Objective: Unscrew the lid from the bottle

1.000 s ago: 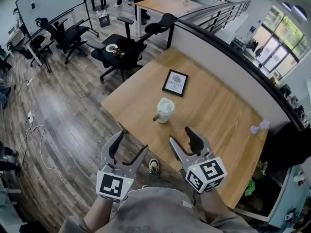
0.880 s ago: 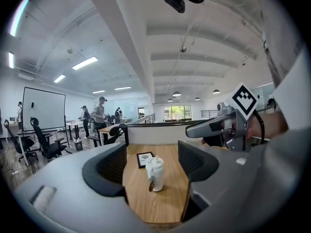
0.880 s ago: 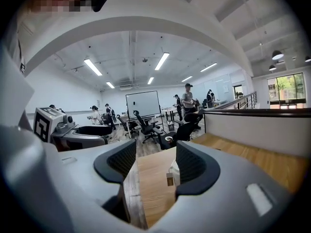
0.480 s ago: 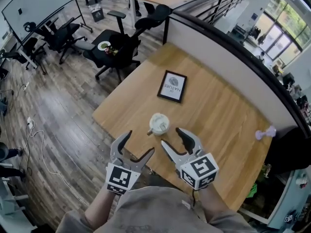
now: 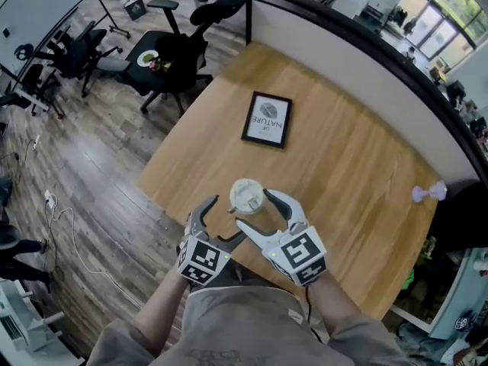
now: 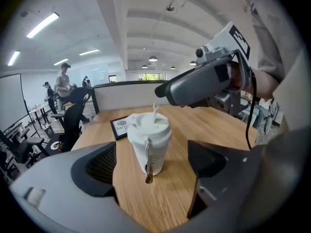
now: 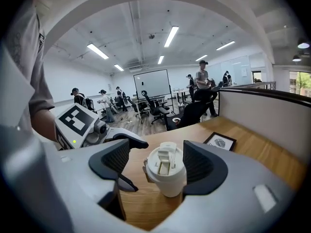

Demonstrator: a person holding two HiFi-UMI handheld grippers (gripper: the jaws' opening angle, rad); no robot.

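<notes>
A white bottle with a flip-top lid and a small hanging tag stands upright near the front edge of the wooden table. My left gripper is just short of it on the near left. In the left gripper view the bottle stands a little ahead of the wide-open left gripper, untouched. My right gripper reaches round it from the right. In the right gripper view the bottle's lid sits between the pads of the right gripper, with a gap on the left. Both sets of jaws have just been opening.
A black-framed picture lies flat further back on the table. A small lilac object sits at the right edge. A low partition wall borders the table's far side. Office chairs stand on the wooden floor at the left.
Both grippers have come forward and down from the table's near edge to the bottle. Their jaws stand wider than before. The right one now flanks the lid.
</notes>
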